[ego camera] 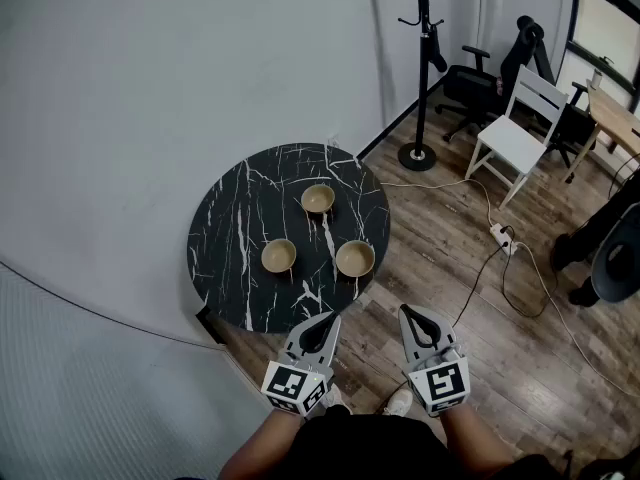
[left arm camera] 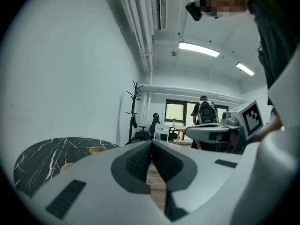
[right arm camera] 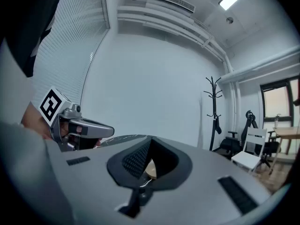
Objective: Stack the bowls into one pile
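Note:
Three tan bowls stand apart on a round black marble table (ego camera: 235,228): one at the back (ego camera: 318,199), one front left (ego camera: 279,256), one front right (ego camera: 355,259). Both grippers hover short of the table's near edge, held about level. My left gripper (ego camera: 331,317) is shut with nothing in it, its tips meeting in the left gripper view (left arm camera: 151,144), where two bowls (left arm camera: 97,150) show past it. My right gripper (ego camera: 404,310) is shut and empty too; a bowl (right arm camera: 151,168) shows through the gap behind its tips (right arm camera: 149,142).
A grey wall curves round the table's left and back. A coat stand (ego camera: 420,68), a white chair (ego camera: 515,133) and office chairs stand beyond it. A power strip with cables (ego camera: 498,233) lies on the wood floor at right, near a person (ego camera: 610,238).

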### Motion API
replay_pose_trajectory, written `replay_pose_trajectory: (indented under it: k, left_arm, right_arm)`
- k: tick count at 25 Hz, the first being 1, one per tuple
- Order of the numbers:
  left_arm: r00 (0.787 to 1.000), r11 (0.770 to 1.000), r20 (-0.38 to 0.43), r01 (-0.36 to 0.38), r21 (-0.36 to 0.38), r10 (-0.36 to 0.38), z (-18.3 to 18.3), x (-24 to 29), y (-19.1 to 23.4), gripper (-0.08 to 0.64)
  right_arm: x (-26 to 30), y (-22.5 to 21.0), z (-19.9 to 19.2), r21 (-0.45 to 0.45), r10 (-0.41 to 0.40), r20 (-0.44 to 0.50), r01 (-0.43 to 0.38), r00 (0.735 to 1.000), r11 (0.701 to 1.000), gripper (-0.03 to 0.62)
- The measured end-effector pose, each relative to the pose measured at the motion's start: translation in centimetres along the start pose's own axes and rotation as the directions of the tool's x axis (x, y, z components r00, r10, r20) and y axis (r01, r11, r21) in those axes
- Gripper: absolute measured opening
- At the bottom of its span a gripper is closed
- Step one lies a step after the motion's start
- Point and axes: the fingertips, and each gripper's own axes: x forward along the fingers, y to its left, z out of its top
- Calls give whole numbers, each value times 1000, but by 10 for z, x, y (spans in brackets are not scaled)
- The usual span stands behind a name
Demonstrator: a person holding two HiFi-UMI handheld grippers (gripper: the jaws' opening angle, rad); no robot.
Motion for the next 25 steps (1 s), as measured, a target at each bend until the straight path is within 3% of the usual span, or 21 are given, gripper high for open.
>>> replay_pose_trajectory:
  k: [8, 19, 25]
  left_arm:
    - [1000, 1000, -4, -6, 9, 6, -4, -17, 7, 12]
    - [1000, 1000, -24, -4, 17, 4, -16, -19, -22, 12]
    - [997, 997, -36, -72, 36, 73, -24, -30, -25, 12]
  right_arm:
    - [0, 14, 9, -9, -6, 23, 6, 1000, 1000, 6]
    - [-31, 2, 5, 31, -26, 24, 25, 999, 999, 9]
    - [-47, 0, -4, 20, 65, 25, -66, 998, 998, 9]
